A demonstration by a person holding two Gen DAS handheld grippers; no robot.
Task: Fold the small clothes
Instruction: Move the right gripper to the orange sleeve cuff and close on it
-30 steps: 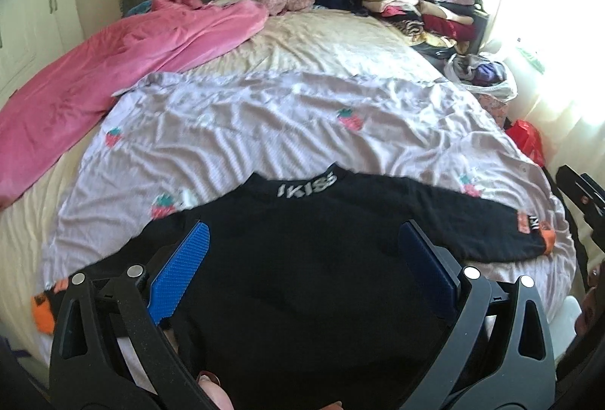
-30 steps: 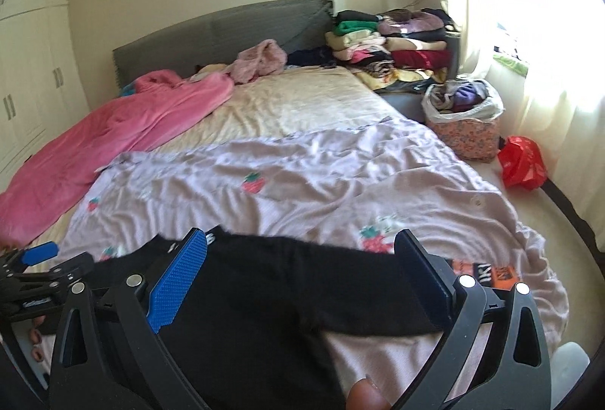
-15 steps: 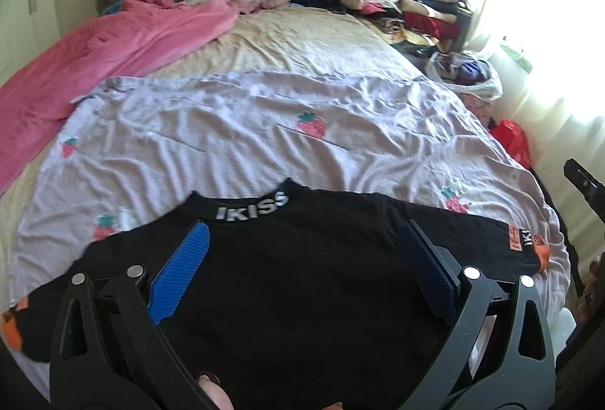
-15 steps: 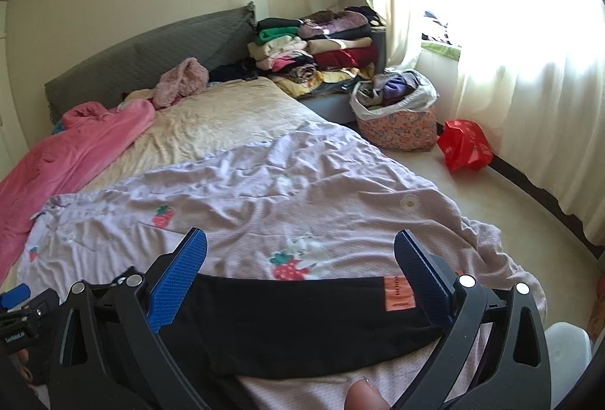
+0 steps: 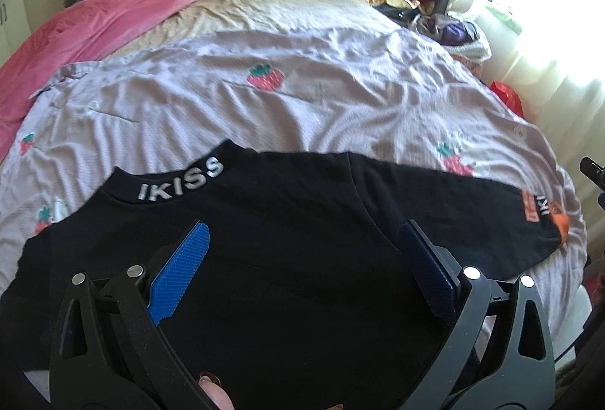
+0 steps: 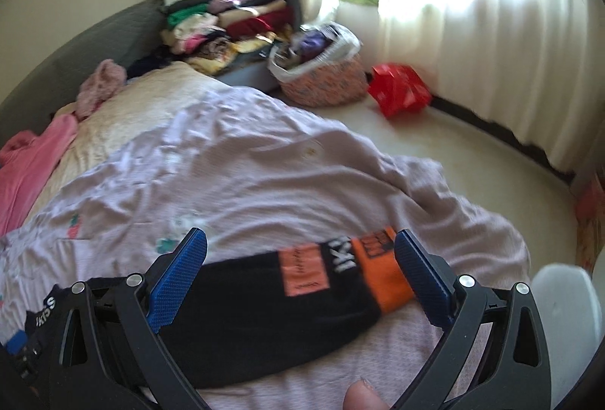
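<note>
Presently: black top [image 5: 287, 259] lay flat on the lilac strawberry sheet [image 5: 340, 107] on the bed | left claw [image 5: 302, 270] gaped wide over its chest, gripping nothing | right claw [image 6: 302, 270] gaped wide over the orange-cuffed sleeve [image 6: 302, 281], empty.

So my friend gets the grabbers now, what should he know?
Left gripper: open, over the body of the black top, holding nothing.
Right gripper: open, over the top's sleeve near its orange cuff.
The top lies spread flat, collar away from you, on the strawberry sheet.
Done: laid out. Left: all the folds, probably sleeves first.
</note>
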